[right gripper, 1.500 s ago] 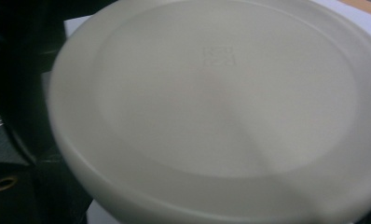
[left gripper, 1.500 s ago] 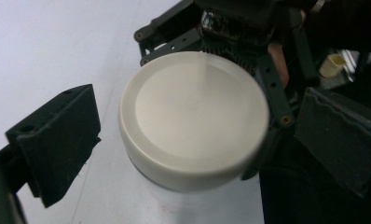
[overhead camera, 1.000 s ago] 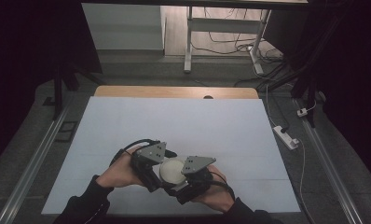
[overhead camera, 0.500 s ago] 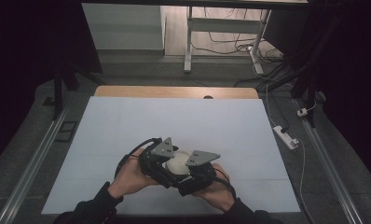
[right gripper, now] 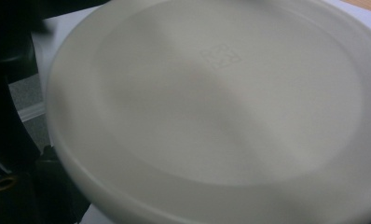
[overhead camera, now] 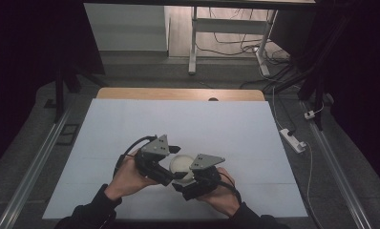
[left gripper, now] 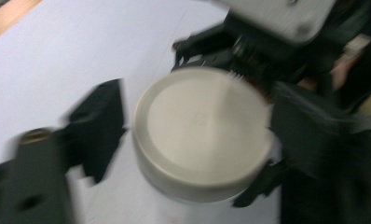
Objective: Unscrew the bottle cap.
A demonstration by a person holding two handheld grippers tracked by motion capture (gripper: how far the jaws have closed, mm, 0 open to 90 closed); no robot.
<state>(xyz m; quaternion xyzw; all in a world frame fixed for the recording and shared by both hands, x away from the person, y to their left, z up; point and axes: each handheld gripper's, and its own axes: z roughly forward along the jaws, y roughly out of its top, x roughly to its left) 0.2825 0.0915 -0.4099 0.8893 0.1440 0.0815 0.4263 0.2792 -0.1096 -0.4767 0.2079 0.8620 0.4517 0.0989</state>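
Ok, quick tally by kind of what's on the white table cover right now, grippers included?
Round cream lidded container: 1
Handheld grippers: 2, the left gripper and the right gripper, one on each side of the container
Total: 3

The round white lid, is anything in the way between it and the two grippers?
Nothing visible stands in the way. The round white lid sits right between the left gripper and the right gripper, with only bare white table around them.
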